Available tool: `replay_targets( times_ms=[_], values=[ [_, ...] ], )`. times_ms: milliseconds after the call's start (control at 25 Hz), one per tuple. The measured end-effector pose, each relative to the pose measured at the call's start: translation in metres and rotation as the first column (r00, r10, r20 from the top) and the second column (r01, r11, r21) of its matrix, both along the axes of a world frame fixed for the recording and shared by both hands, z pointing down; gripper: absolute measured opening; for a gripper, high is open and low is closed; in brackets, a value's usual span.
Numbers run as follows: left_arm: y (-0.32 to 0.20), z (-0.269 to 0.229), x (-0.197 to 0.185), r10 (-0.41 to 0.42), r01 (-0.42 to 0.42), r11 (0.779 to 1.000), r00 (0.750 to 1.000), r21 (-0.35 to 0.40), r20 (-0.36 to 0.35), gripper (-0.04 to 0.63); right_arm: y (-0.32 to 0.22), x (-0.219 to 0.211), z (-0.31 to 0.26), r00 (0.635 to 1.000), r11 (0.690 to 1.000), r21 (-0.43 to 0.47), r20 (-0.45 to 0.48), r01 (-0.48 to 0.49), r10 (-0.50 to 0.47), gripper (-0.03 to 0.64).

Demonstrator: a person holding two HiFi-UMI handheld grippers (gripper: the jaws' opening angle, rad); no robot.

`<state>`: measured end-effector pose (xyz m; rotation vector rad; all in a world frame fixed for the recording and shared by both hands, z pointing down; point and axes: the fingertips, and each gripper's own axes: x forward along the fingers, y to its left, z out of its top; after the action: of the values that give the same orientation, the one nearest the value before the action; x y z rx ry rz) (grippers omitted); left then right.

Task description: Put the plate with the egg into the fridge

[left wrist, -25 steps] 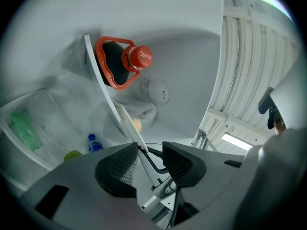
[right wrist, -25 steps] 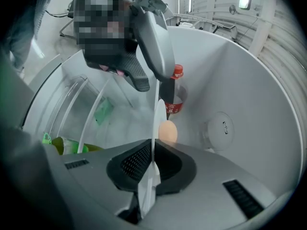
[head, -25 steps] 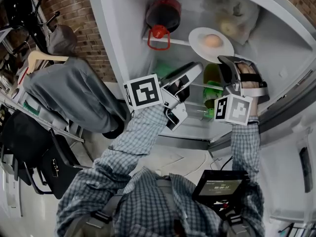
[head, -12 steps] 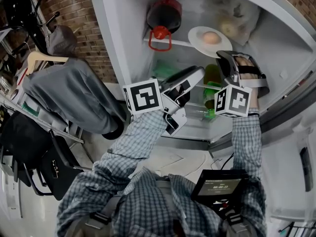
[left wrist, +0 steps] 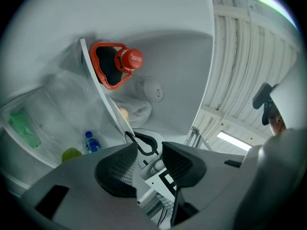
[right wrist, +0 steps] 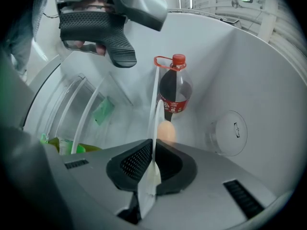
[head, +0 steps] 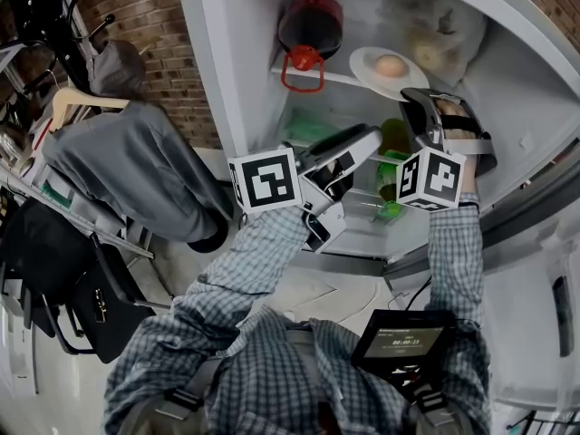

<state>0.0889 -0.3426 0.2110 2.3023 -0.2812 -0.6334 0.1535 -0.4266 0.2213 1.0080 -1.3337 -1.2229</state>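
A white plate [head: 381,71] carrying a brown egg [head: 391,64] is inside the open fridge, over the upper glass shelf [head: 335,78]. My right gripper [head: 414,95] is shut on the plate's near rim. In the right gripper view the plate [right wrist: 154,128] stands edge-on between the pads of my right gripper [right wrist: 152,159], with the egg [right wrist: 166,130] just beyond. My left gripper [head: 367,137] hangs open and empty lower left of the plate. In the left gripper view my left gripper [left wrist: 145,158] shows a clear gap. I cannot tell whether the plate rests on the shelf.
A dark cola bottle [head: 310,24] with a red cap and red carry ring lies on the same shelf, left of the plate. A bagged item [head: 433,34] sits behind the plate. Green packs [head: 391,166] fill the lower shelf. A grey coat [head: 127,166] hangs left of the fridge.
My right gripper has carried the plate with the egg a little deeper into the fridge, closer to the cola bottle. My left gripper has stayed open and almost still.
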Motion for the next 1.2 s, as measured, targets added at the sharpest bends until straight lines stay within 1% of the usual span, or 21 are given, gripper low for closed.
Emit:
replay_targets(
  times_ms=[320, 640, 800, 920, 1000, 1200],
  values=[
    [0.0, 0.0, 0.0, 0.007, -0.007, 1.0, 1.0, -0.004, -0.009, 0.143, 0.0, -0.001, -0.001, 0.999, 1.0, 0.004, 0.044, 0.012, -0.012, 0.02],
    [-0.001, 0.002, 0.003, 0.008, -0.008, 1.0, 1.0, -0.004, -0.001, 0.143, 0.003, -0.008, -0.007, 0.994, 0.998, 0.028, 0.096, 0.049, -0.052, 0.025],
    [-0.002, 0.003, 0.003, 0.007, -0.007, 1.0, 1.0, -0.01, 0.001, 0.143, 0.004, -0.012, -0.007, 0.99, 0.998, 0.012, 0.128, 0.062, -0.063, 0.06],
    [-0.002, 0.003, 0.002, 0.005, -0.005, 1.0, 1.0, -0.007, 0.003, 0.143, 0.003, -0.013, -0.006, 0.988, 0.998, 0.01, 0.143, 0.066, -0.066, 0.061],
    [-0.004, 0.002, 0.003, 0.002, -0.002, 1.0, 1.0, 0.0, 0.004, 0.143, 0.004, -0.014, -0.007, 0.987, 0.998, 0.013, 0.147, 0.067, -0.069, 0.061],
    [-0.011, -0.004, 0.01, -0.022, 0.02, 0.999, 0.999, 0.046, 0.025, 0.143, 0.006, -0.014, -0.008, 0.987, 0.997, 0.031, 0.143, 0.071, -0.075, 0.061]
  ],
)
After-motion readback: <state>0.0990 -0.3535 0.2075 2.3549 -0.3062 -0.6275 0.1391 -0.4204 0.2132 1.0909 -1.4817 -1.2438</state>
